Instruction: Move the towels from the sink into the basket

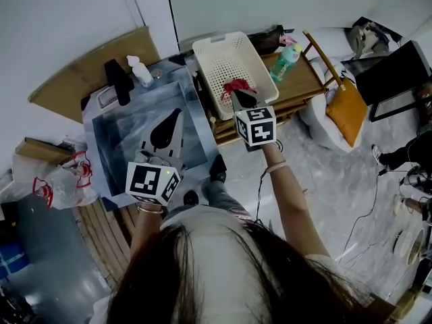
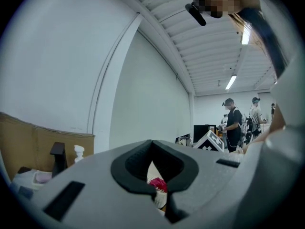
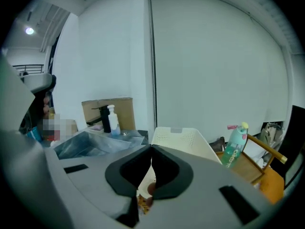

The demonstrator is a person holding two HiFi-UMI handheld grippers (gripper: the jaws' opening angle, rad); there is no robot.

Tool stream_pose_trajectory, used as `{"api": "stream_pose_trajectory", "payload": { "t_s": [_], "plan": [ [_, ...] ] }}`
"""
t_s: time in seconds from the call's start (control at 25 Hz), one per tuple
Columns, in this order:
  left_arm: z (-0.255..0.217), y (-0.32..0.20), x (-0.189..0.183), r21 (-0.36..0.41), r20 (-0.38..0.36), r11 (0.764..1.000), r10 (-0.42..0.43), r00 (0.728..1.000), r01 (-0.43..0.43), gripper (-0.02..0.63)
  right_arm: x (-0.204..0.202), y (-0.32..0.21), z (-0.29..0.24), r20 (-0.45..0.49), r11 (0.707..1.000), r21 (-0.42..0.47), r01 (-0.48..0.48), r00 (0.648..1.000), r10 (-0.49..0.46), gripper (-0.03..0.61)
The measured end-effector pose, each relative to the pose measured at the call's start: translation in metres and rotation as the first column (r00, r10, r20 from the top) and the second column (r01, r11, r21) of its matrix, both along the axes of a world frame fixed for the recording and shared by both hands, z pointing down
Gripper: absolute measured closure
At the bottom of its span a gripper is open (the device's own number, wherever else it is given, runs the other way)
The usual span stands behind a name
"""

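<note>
A red towel (image 1: 236,85) lies crumpled in the white perforated basket (image 1: 202,49), which stands on a low wooden rack. My right gripper (image 1: 237,94) hovers just over the basket's near edge, right next to the towel, with its jaws shut and nothing between them. In the right gripper view the tips (image 3: 151,149) meet, and the basket (image 3: 176,135) lies just beyond. My left gripper (image 1: 177,112) is over the steel sink (image 1: 128,133), shut and empty. Its own view shows the closed tips (image 2: 152,143) and the red towel (image 2: 157,185) through the gap. No towel shows in the basin.
A black faucet (image 1: 120,79) and a white soap bottle (image 1: 140,69) stand at the sink's back. On the rack by the basket is a green bottle (image 1: 287,61); an orange cushion (image 1: 347,106) hangs further right. A plastic bag (image 1: 61,181) lies left of the sink.
</note>
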State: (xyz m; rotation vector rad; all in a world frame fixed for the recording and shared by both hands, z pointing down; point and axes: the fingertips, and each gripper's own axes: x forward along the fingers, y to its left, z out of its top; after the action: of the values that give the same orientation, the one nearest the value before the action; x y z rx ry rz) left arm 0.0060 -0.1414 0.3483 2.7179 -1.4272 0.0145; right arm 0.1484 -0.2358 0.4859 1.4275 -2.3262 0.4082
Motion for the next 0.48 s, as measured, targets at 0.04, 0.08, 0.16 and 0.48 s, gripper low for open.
{"api": "stream_pose_trajectory", "payload": {
  "t_s": [0.04,0.08,0.16,0.48],
  "plan": [
    [-0.002,0.002,-0.003,0.002,-0.001,1.0,-0.001,1.0,0.001,0.607,-0.004,0.004,-0.003,0.002,1.0,0.004,0.002,1.0,-0.002,0.552],
    [-0.003,0.004,-0.006,0.005,-0.002,1.0,-0.002,1.0,0.002,0.607,-0.007,0.008,-0.006,0.0,1.0,0.009,0.005,1.0,-0.005,0.552],
    [-0.005,0.008,-0.011,0.01,-0.005,1.0,-0.002,1.0,0.002,0.607,-0.014,0.015,-0.011,-0.004,1.0,0.022,0.006,1.0,-0.006,0.552],
    [-0.012,0.024,-0.034,0.032,-0.026,0.999,0.01,1.0,-0.009,0.607,-0.044,0.04,-0.037,0.025,0.996,0.084,0.017,1.0,-0.019,0.552]
  ]
}}
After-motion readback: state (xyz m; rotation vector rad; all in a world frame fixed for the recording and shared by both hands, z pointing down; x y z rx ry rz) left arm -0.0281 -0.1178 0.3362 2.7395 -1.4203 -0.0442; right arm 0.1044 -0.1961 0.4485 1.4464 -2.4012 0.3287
